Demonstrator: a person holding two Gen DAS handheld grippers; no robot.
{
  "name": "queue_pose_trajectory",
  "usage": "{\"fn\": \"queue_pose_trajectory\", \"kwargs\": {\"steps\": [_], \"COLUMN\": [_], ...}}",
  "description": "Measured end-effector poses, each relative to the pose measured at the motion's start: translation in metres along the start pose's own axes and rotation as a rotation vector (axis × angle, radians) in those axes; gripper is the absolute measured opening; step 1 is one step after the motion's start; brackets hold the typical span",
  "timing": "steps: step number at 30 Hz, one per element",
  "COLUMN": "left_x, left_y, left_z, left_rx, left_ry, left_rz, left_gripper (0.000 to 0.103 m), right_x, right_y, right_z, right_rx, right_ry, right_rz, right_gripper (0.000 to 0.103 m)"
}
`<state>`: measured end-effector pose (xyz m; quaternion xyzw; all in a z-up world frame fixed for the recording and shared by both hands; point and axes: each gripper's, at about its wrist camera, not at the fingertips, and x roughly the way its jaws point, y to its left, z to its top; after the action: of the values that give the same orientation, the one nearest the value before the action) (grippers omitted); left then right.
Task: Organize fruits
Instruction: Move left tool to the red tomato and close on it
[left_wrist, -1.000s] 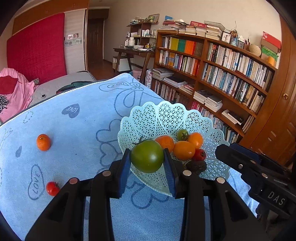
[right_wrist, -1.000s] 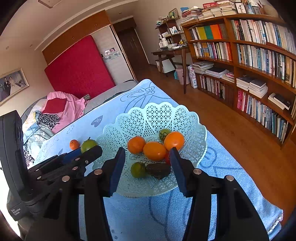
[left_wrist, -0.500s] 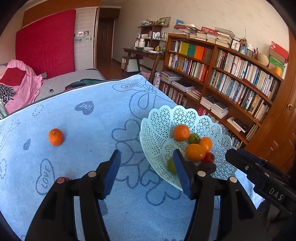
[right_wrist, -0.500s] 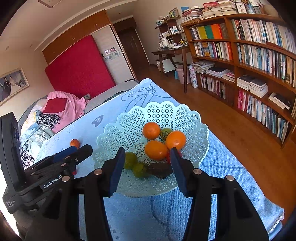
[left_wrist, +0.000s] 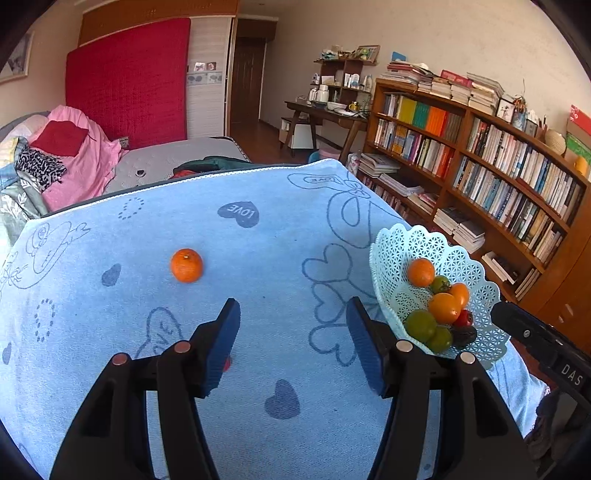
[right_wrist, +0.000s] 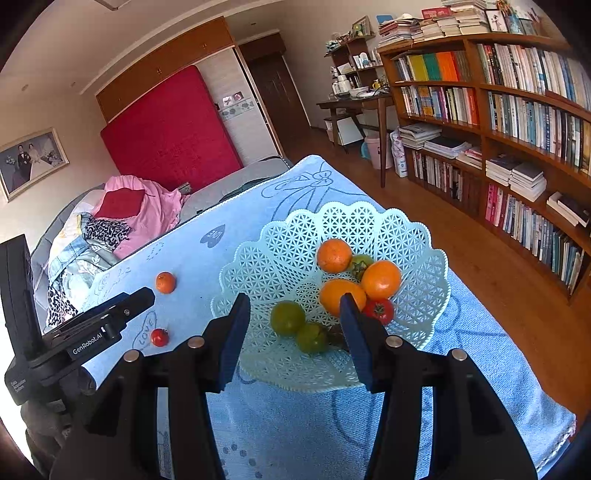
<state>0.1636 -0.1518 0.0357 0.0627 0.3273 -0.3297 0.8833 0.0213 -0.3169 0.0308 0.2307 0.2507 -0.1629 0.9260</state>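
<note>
Basket (right_wrist: 417, 236) on blue cloth (left_wrist: 258, 424), holds most of the fruit: oranges, green tomatoes, one red, a dark piece half hidden.

Left on cloth: orange (left_wrist: 186, 265) well apart from basket; small red tomato (right_wrist: 159, 337), in left view mostly hidden behind a finger.

L gripper (left_wrist: 293, 343) over cloth, jaws wide, empty, nearest the red tomato.

R gripper (right_wrist: 295, 332) above basket, jaws wide, empty.

Est. nearly done, 2 pcs to go; tomato likely next.
</note>
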Motion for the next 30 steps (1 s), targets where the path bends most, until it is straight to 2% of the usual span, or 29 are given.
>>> {"fn": "queue_pose_trajectory", "kwargs": {"steps": [9,14,22,30], "left_x": [-0.006,0.001,0.026,0.046], "left_y": [0.048,0.055,0.052,0.053], "left_z": [-0.015,-0.026,-0.038,-0.042], "left_rx": [-0.046,-0.043,-0.036,-0.044], "left_ry": [0.020,0.056,0.138,0.177], "left_rz": [0.079,0.077,0.035,0.028], "left_gripper": [0.060,0.058,0.044,0.038], "right_x": [0.005,0.013,0.029,0.044], "right_y": [0.029,0.046,0.070,0.081], "right_z": [0.003,0.000,-0.010,-0.011], "right_rx": [-0.047,-0.070,-0.121,-0.147], "right_ry": [0.002,0.021,0.070,0.094], "right_rz": [0.050,0.079,0.118,0.124], "right_gripper": [0.052,0.052,0.052,0.052]}}
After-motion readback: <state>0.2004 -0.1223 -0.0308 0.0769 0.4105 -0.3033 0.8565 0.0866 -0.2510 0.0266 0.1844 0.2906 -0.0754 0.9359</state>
